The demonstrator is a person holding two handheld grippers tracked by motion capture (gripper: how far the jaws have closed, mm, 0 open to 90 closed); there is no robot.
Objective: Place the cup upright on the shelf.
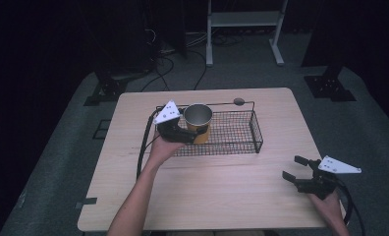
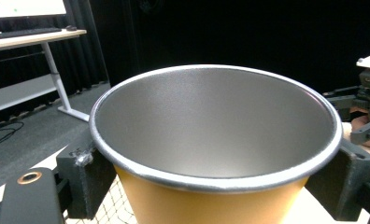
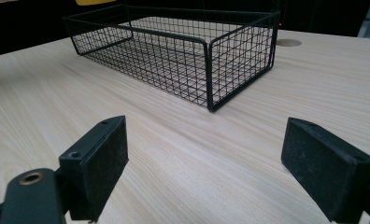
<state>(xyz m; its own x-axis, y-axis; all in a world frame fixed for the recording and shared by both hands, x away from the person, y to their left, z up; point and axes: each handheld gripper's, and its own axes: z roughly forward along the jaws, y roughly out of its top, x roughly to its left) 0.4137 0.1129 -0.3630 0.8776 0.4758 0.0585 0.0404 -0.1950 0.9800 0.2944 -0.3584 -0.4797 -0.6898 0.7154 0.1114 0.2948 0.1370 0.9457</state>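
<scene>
right gripper point(image 1: 297, 169) near the front edge of the pale wooden counter point(image 1: 222, 196), jaws spread, holding nothing | left gripper point(image 1: 182, 132) jaws pinching the yellow cup with a silver inside point(image 1: 198, 122) | cup is over the left end of the black wire basket point(image 1: 241, 132) | looks like the cup is being put in or taken out; can't tell which

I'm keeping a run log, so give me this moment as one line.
left gripper: shut on yellow cup, over wire basket | right gripper: open, holding nothing, over wooden table
</scene>
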